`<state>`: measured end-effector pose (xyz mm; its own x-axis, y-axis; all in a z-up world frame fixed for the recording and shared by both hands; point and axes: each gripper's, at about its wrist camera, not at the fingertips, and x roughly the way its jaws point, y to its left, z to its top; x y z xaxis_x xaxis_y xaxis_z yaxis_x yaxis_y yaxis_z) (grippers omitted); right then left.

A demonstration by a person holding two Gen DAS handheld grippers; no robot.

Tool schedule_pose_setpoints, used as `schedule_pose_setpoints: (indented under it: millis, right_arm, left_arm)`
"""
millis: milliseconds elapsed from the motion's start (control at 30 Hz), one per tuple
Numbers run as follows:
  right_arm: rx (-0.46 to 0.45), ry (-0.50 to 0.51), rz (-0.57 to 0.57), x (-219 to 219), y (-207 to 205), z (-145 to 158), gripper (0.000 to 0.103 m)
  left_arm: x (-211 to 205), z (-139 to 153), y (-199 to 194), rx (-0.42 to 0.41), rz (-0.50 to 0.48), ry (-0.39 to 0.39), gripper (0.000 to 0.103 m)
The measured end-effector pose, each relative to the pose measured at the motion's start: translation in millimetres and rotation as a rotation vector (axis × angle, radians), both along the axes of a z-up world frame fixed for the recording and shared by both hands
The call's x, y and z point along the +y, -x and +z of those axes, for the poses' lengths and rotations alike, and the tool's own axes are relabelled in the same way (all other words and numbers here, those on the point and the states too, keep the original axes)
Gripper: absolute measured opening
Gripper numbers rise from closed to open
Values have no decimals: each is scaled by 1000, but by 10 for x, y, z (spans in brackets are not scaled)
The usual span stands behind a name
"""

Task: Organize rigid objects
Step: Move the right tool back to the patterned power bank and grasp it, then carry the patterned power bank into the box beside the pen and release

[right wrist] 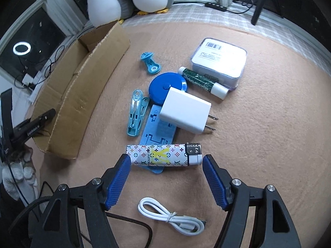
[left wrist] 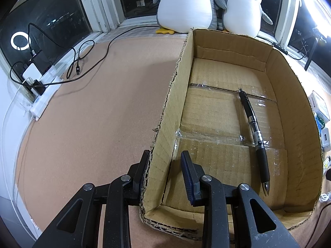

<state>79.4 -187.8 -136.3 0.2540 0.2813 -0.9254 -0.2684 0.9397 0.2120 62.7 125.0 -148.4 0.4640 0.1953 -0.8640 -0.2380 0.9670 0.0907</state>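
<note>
Left hand-held gripper (left wrist: 165, 165) straddling cardboard box (left wrist: 171, 95) wall, steadying; right hand-held gripper (right wrist: 166, 161) spread wide around lighter (right wrist: 163, 155), ready to grab.

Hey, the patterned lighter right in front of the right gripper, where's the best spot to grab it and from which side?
Grip the lighter across its patterned body, mid-length, coming from above. It lies flat and crosswise, so the open right gripper now brackets its length; turning the wrist would probably put the fingers on its long sides.
</note>
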Motion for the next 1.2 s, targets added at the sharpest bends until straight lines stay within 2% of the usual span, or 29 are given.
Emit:
schedule_pose_setpoints:
  millis: [133,333,467,733,1100,1200]
  right_arm:
    - [7,18,16,8,-30,-38,74]
    - [15,11,36,40,-72,-34,76]
    - [-3,37,74,186,-63,-15,85]
    - [12,115,96,325,-138,-117,85]
    - [36,119,97,429,-290,-165,85]
    - [33,118,90,400,-292,-176,81]
  left_arm:
    - [-7,-2,3,-1,3,2,32]
    - [-1,-4,4,-3,0,2,32]
    - [-5,-5,3,-2,0,3,32]
    - [-4,-6,2,-3,2,6,32]
    - [-4,-16,5,-4,0,7,32]
    - [-1,-17,4,-4,0,6,32]
